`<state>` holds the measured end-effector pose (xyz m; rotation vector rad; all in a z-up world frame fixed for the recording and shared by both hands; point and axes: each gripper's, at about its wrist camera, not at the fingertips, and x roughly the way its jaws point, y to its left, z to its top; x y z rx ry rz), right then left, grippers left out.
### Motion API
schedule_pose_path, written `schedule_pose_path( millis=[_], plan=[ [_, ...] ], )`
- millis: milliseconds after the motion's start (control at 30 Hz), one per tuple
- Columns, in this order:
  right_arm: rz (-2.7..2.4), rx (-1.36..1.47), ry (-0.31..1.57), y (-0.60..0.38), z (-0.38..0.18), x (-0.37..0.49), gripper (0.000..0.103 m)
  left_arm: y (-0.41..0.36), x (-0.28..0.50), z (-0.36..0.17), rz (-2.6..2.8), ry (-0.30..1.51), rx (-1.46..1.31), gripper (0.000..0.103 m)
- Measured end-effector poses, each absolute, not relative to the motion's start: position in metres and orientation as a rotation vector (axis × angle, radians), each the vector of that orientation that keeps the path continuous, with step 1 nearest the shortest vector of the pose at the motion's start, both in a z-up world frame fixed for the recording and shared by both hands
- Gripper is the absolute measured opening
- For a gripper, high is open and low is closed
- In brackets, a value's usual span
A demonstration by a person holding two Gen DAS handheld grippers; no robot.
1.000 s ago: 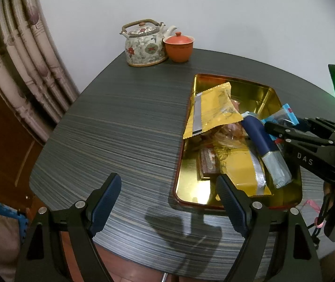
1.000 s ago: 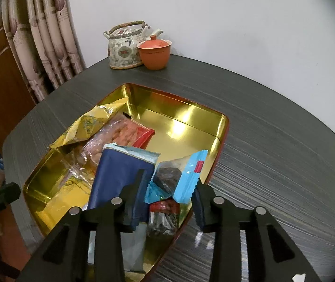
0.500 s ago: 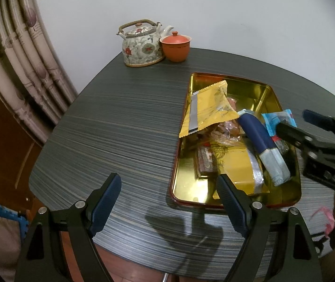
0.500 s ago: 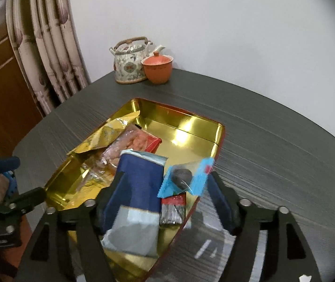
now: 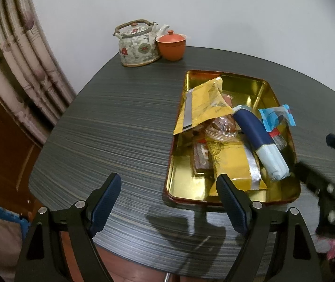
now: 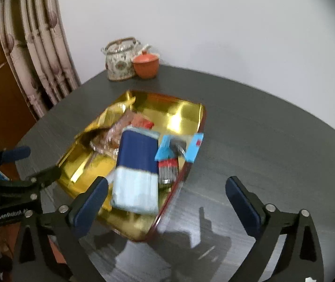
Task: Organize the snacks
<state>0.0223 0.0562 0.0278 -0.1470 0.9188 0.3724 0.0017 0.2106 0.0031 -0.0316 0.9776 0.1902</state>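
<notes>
A gold tray [image 5: 261,89] on the dark table holds several snack packets. Among them are a yellow packet [image 5: 205,103], a navy and pale blue packet [image 5: 254,131] and a small light blue packet [image 5: 275,117] lying on the right rim. My left gripper [image 5: 167,181] hovers open over the table by the tray's near left corner, holding nothing. My right gripper [image 6: 167,183] is back from the tray's near corner, its jaws opening wide, with no pad pressing on anything. In the right wrist view the navy packet [image 6: 137,150] and the light blue packet [image 6: 167,148] lie ahead in the tray [image 6: 181,110].
A flowered teapot [image 5: 138,44] and an orange lidded cup [image 5: 171,47] stand at the table's far edge by the wall. A curtain [image 5: 21,70] hangs to the left. Bare striped tabletop [image 5: 120,129] stretches left of the tray.
My right gripper let go of the light blue packet, opened wide and drew back and up from the tray. The packet now rests on the tray's rim. The left gripper stayed put.
</notes>
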Motion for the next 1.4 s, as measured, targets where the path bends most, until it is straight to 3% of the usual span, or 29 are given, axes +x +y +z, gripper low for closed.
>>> schedule_pose_path(
  millis=[1400],
  plan=[
    [0.391,-0.214,0.975,0.069,0.004,0.0,0.102,0.209,0.001,0.001,0.182,0.962,-0.027,0.083]
  ],
)
